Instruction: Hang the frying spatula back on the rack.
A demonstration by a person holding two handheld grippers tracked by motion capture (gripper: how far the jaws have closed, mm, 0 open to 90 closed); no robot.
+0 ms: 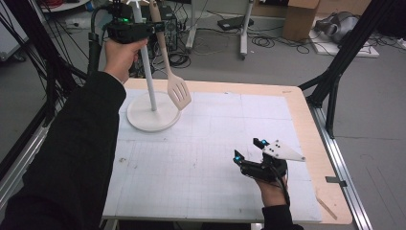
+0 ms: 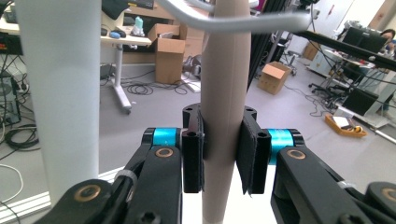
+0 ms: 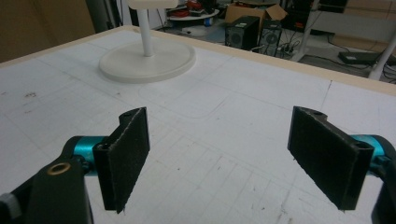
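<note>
A beige slotted spatula (image 1: 178,91) hangs upright beside the white stand's pole (image 1: 148,72), its head just above the round base (image 1: 152,115). My left gripper (image 1: 155,28) is raised at the back left, shut on the upper part of the spatula's handle (image 2: 224,84). In the left gripper view both pads press on the handle, the pole (image 2: 60,93) stands to the left, and a grey hook arm (image 2: 243,21) crosses right above. My right gripper (image 1: 249,149) rests low over the table's front right, open, with nothing between its fingers (image 3: 128,156).
A white gridded mat (image 1: 206,143) covers the wooden table (image 1: 306,120). The stand's base (image 3: 147,58) lies far ahead of the right gripper. Black frame legs (image 1: 335,72) stand off the table's right side, and cables and boxes lie on the floor behind.
</note>
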